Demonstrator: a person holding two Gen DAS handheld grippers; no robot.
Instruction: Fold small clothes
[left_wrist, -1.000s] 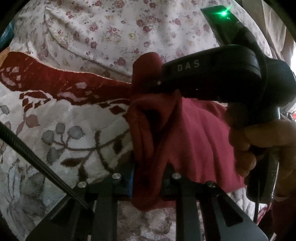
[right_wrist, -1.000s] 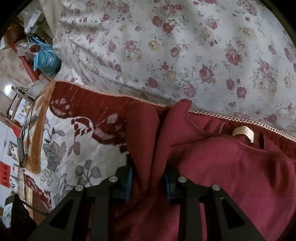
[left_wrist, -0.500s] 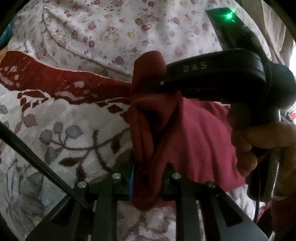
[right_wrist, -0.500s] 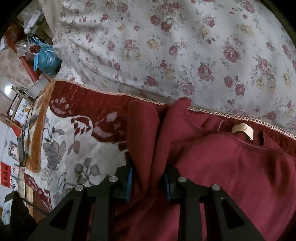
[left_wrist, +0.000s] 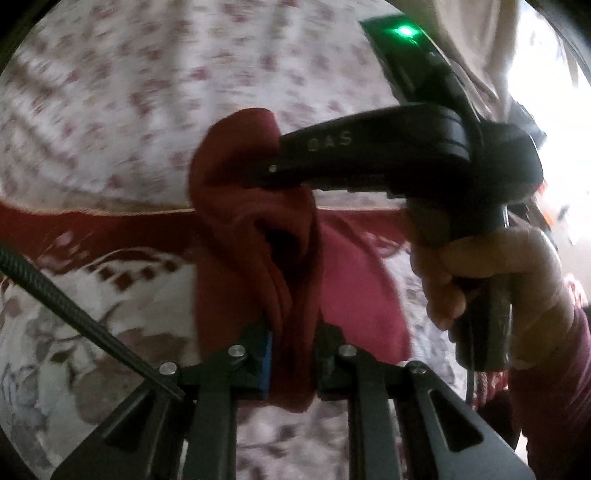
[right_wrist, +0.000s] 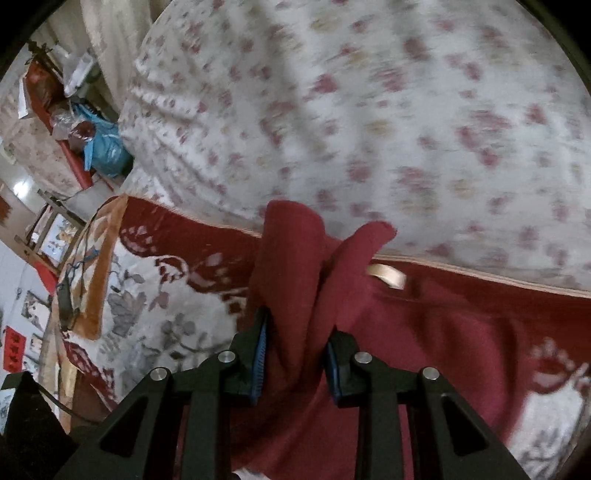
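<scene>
While both grippers pinch it, the red garment (left_wrist: 258, 266) lifts mid-fold.
Left hand-held gripper (left_wrist: 291, 350) and right hand-held gripper (right_wrist: 295, 354), clamped on cloth, must next carry it toward 12 o'clock.

The garment (left_wrist: 258, 251) hangs between the two grippers, its lower part resting on the blanket (left_wrist: 110, 295). The left gripper (left_wrist: 291, 354) pinches its near end; the right gripper (left_wrist: 266, 166) pinches its far end from the right. Behind the blanket's far edge lies the quilt (right_wrist: 369, 110). Past the blanket's left edge, a bag (right_wrist: 105, 147) sits beside the quilt's left corner.
</scene>
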